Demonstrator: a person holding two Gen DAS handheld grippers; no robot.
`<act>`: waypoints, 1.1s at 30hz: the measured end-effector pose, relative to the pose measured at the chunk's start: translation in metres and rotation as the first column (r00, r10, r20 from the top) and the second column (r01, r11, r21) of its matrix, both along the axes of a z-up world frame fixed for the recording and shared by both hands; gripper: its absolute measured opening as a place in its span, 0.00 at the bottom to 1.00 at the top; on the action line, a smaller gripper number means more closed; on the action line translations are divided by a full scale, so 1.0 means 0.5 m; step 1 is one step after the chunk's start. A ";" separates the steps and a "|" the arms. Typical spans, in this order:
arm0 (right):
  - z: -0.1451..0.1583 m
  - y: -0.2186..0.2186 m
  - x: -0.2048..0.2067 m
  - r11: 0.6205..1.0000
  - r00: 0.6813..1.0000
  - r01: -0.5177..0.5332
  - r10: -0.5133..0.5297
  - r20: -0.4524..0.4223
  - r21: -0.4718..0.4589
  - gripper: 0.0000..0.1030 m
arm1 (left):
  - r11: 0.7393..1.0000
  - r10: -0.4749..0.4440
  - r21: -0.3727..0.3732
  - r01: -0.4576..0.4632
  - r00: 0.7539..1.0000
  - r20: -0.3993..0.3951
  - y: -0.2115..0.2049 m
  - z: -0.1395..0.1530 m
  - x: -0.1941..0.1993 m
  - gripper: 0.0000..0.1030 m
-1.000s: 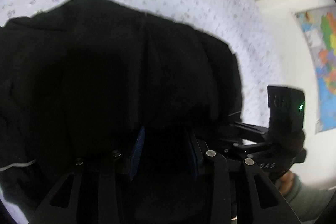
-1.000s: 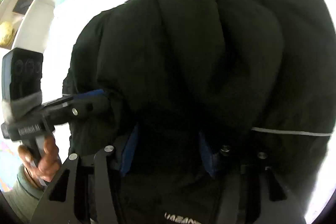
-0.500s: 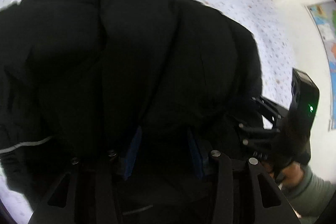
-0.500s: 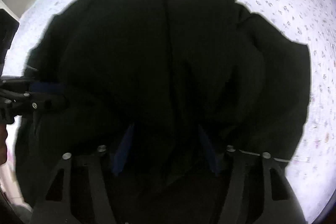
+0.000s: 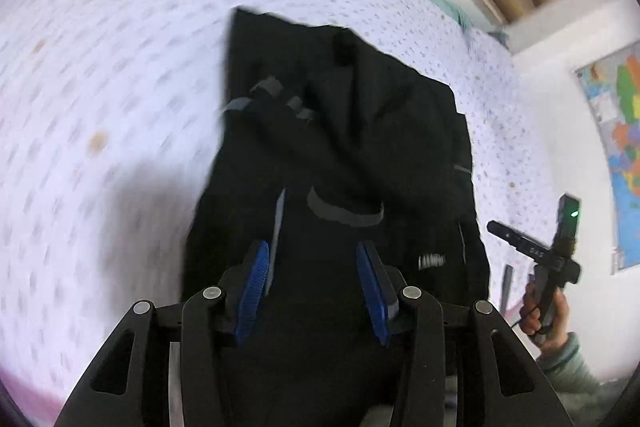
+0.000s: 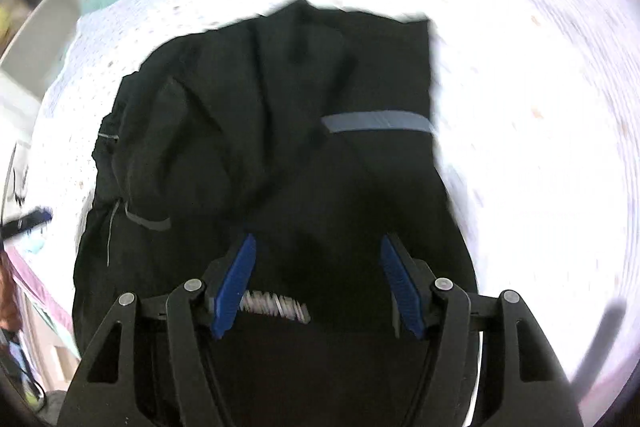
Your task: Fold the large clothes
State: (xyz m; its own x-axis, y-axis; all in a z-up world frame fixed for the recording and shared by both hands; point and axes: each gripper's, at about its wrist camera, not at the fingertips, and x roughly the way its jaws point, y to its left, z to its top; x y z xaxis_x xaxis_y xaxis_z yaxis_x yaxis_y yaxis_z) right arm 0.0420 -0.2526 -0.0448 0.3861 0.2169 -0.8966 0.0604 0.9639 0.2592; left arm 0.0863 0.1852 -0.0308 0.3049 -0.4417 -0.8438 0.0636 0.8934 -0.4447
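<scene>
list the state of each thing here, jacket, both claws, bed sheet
black jacket: lying bunched on the bed, creased, not gripped
left claw: open, over the jacket's near end
right claw: open, over the jacket's near end
bed sheet: spread under the jacket

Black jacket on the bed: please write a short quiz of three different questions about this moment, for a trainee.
1. True or false: the black jacket with grey reflective stripes lies on the white bedsheet with small dots.
2. Multiple choice: the left gripper is A) shut on a sleeve, B) open with nothing clamped between its blue-padded fingers, C) out of view.
3. Short answer: what hangs on the wall at the right edge of the left wrist view?

Key: 1 true. 2 B; the right gripper is open too. 3 a colourful map poster.
</scene>
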 end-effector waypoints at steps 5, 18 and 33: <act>-0.045 -0.055 -0.155 0.995 0.993 0.093 -0.096 -0.074 -0.040 0.66 | 0.993 0.103 -0.041 -0.108 0.989 -0.103 0.101 -0.065 -0.138 0.45; -0.102 -0.151 -0.381 0.955 0.941 0.292 -0.298 -0.160 -0.057 0.66 | 0.990 0.069 -0.095 -0.104 0.945 -0.319 0.134 -0.252 -0.237 0.45; -0.106 -0.177 -0.477 0.876 0.956 0.292 -0.264 -0.126 0.384 0.55 | 0.840 -0.143 -0.542 0.034 0.977 -0.161 -0.004 -0.169 -0.141 0.46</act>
State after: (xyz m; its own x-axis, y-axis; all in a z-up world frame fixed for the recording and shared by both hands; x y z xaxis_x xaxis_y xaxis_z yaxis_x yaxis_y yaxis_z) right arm -0.1966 -0.3411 -0.0979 0.4250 0.4506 -0.7851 0.3415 0.7234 0.6001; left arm 0.0156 0.1832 -0.1153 0.1033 -0.8566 -0.5056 -0.0022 0.5081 -0.8613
